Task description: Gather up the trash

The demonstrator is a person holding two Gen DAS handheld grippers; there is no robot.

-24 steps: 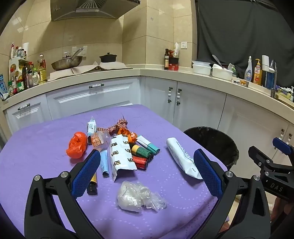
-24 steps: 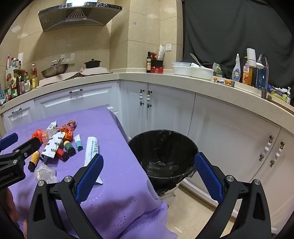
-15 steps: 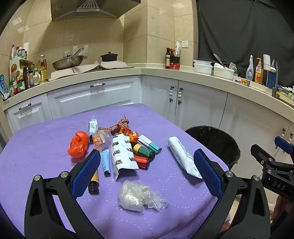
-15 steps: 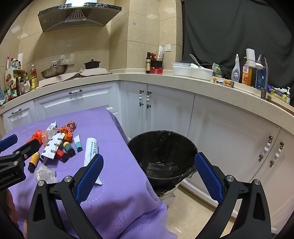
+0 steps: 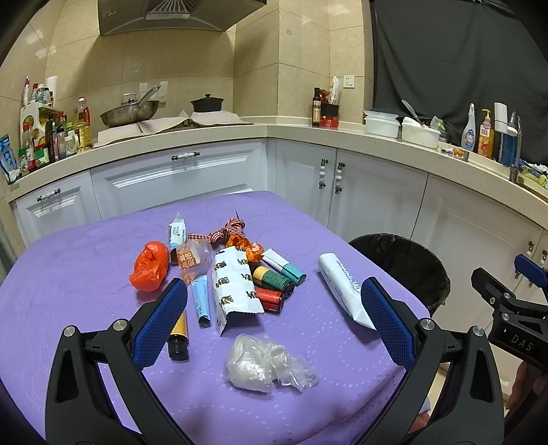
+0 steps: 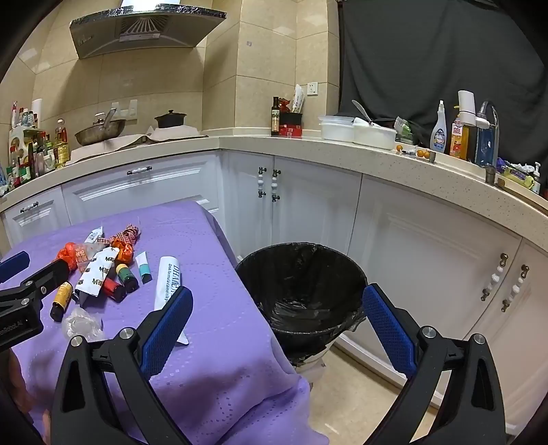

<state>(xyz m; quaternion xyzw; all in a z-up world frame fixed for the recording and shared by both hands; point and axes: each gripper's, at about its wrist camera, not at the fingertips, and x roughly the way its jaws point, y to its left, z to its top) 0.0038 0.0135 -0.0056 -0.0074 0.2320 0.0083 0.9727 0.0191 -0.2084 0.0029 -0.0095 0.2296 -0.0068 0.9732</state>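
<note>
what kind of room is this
A home kitchen, most likely: a range hood hangs over a wok on the stove, white cabinets run under an L-shaped counter, and dish soap bottles stand beside a tap.

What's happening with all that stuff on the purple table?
A person is holding two grabbers and is about to tidy up trash. The left gripper and the right gripper are both wide open and hold nothing. The trash is lying on the purple tablecloth: an orange plastic bag, a white patterned wrapper, a crumpled clear bag, a white tube and some small tubes. The black-lined bin beside the table looks empty so far.
</note>
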